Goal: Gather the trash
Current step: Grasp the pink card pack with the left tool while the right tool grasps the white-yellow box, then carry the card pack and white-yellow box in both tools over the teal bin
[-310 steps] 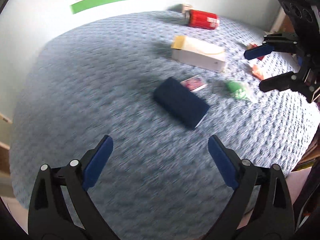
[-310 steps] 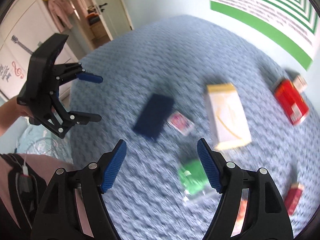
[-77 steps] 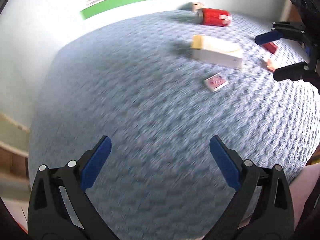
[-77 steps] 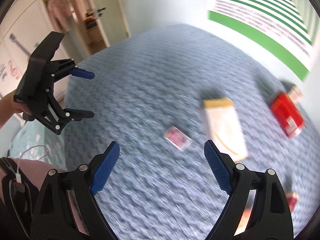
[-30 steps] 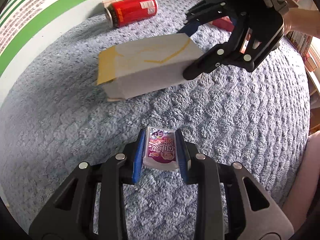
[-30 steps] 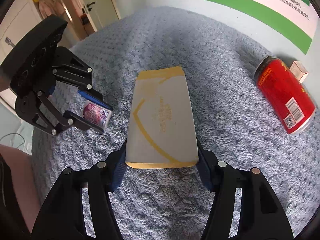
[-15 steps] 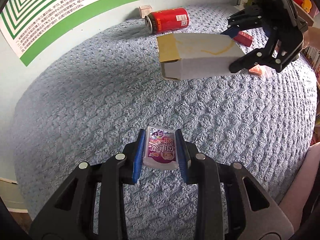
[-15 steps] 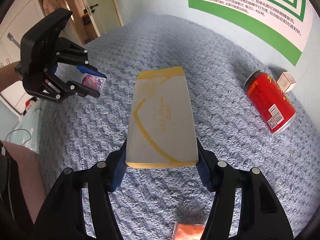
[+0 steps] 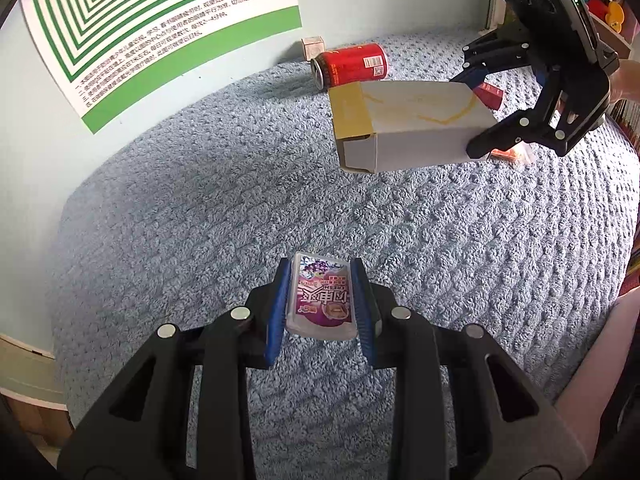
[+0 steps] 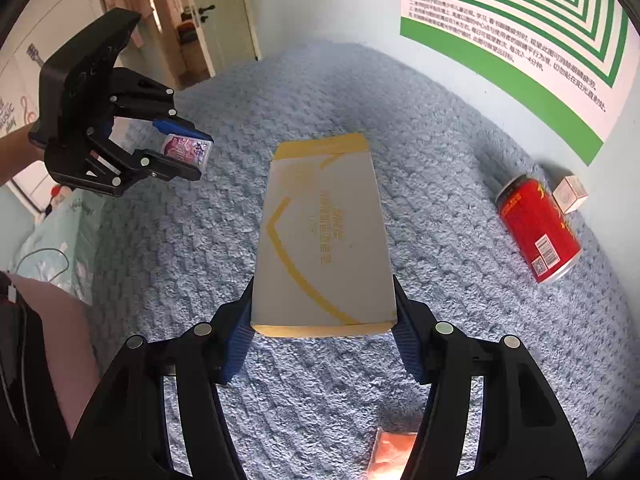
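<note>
left gripper (image 9: pixel 320 300): clamped on the little purple packet (image 9: pixel 323 298), held up off the blanket (image 9: pixel 200 208)

right gripper (image 10: pixel 322 336): squeezing the near end of the white-and-yellow carton (image 10: pixel 324 236), also clear of the blanket

step: looks like the carry-off part, 2 bits of trash lifted at once, no bin in either view so can't say where they go

left behind: red can (image 10: pixel 538 226) on its side at the far right by the wall, small box (image 10: pixel 570 193) right beside it, orange wrapper (image 10: pixel 390 450) near the right gripper, red pack (image 9: pixel 488 94) past the carton

next: probably haul both to wherever trash goes, let go, come back for the can. Carton is long and held by 1 end, so keep it level
</note>
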`<act>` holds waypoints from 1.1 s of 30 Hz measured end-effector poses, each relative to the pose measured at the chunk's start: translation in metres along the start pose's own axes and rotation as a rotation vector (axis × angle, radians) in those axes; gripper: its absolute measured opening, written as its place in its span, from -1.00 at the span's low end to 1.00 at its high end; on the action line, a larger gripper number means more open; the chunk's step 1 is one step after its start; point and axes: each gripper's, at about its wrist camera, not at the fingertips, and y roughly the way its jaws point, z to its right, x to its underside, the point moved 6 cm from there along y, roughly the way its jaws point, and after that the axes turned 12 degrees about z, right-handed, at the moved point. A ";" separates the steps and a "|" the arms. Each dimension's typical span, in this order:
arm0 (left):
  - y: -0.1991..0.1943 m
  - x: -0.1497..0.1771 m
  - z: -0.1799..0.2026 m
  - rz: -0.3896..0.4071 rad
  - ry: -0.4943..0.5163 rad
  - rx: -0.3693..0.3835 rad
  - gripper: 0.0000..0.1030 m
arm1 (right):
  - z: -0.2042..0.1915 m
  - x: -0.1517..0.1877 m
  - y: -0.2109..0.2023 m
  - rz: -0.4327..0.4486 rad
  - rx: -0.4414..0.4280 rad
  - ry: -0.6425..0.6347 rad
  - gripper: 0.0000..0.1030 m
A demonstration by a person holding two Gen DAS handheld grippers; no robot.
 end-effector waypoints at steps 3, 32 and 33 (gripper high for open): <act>-0.008 0.003 0.001 0.004 -0.011 -0.019 -0.46 | -0.010 -0.004 0.001 0.002 -0.016 -0.021 0.19; -0.116 0.126 -0.055 -0.073 -0.306 -0.274 -0.46 | -0.153 -0.055 0.072 -0.022 -0.324 -0.231 0.19; -0.120 0.132 -0.057 -0.075 -0.322 -0.286 -0.46 | -0.160 -0.057 0.075 -0.026 -0.339 -0.242 0.19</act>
